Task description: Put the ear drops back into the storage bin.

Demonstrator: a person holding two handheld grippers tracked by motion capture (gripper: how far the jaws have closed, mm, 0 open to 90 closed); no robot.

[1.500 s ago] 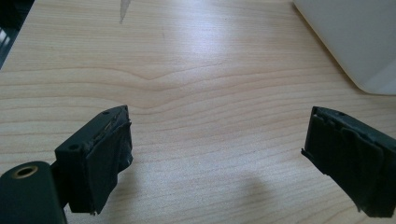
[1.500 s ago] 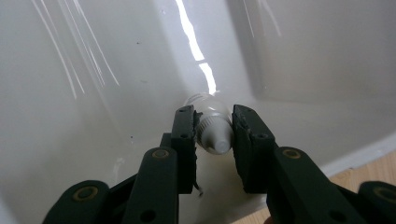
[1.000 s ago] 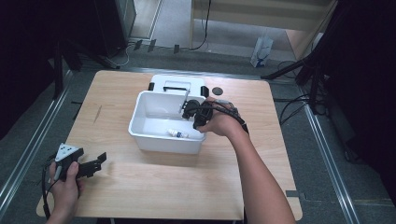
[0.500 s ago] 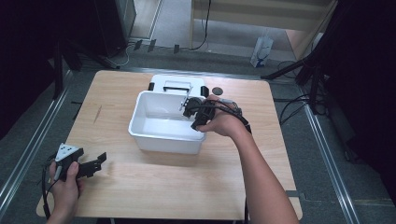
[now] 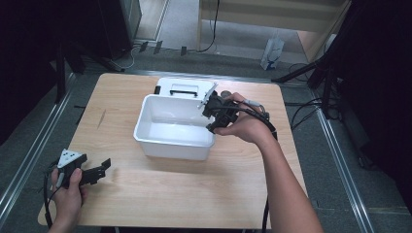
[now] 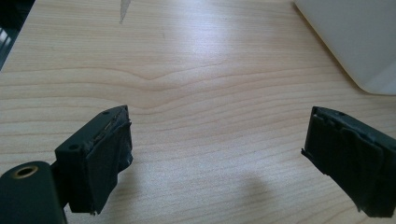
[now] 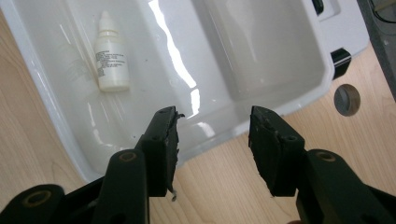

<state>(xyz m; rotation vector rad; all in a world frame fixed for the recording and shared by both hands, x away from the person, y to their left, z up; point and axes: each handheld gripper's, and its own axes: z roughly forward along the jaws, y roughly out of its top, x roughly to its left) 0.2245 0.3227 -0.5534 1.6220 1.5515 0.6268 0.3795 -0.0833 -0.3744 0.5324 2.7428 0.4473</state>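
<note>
A white plastic bin [image 5: 172, 150] stands mid-table. On its floor [image 7: 261, 51] lies a small white dropper bottle [image 7: 111, 58], on its side near one wall. My right gripper [image 5: 214, 114] hovers over the bin's right rim, pointing down into it. Its jaws [image 7: 212, 116] have just been opening and stand apart with nothing between them, well clear of the bottle. My left gripper [image 5: 99, 167] rests low over the table's front left corner. It is open wide [image 6: 219, 112] above bare wood.
A white lid with a black handle [image 5: 184, 90] lies just behind the bin. A round dark hole [image 7: 347, 99] sits in the tabletop beside it. The bin's corner [image 6: 355, 42] lies ahead and to the right of the left gripper. Cables trail off the right edge.
The right gripper has lifted from inside the bin and shifted toward its right rim, and its jaws have spread apart. The left hand has stayed put.
</note>
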